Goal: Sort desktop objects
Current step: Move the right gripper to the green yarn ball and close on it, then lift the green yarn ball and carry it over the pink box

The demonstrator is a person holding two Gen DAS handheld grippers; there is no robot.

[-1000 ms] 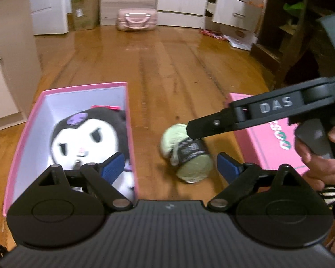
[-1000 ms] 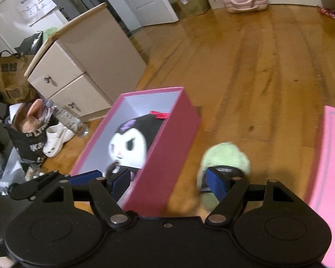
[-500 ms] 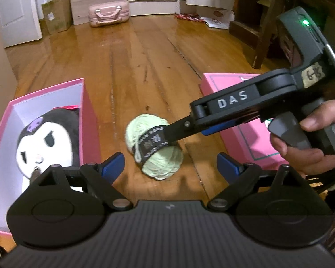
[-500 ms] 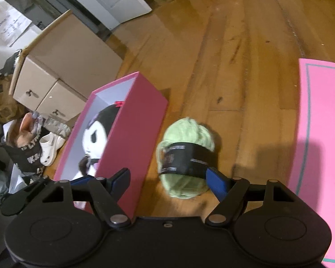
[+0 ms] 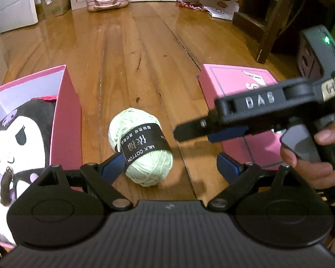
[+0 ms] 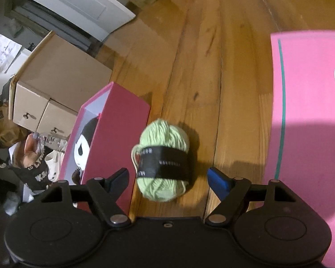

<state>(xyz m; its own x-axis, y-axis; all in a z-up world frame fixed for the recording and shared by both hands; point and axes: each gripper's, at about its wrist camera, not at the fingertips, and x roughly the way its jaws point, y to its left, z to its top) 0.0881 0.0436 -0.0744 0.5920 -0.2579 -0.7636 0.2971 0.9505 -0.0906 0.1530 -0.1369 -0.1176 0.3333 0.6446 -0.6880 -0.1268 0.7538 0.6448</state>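
Left wrist view: a ball of pale green yarn (image 5: 143, 149) with a black paper band lies on the wooden floor (image 5: 134, 51) at the centre of the frame, between an open pink box (image 5: 68, 116) at the left and a flat pink lid (image 5: 232, 82) at the right. A black-and-white plush toy (image 5: 15, 138) sits inside the box. The left gripper (image 5: 172, 165) has its jaws spread; the yarn lies just ahead of them, nearer the left pad, unpinched. The right gripper (image 5: 189, 131), held by a hand (image 5: 312, 163), reaches in from the right edge toward the yarn.

Right wrist view: the right gripper (image 6: 169, 179) stands spread, its jaws having just been widening, with the yarn (image 6: 163, 163) between the fingertips and clear of both pads. The box (image 6: 120, 138) stands just left of the yarn, the lid (image 6: 308, 111) at the right.
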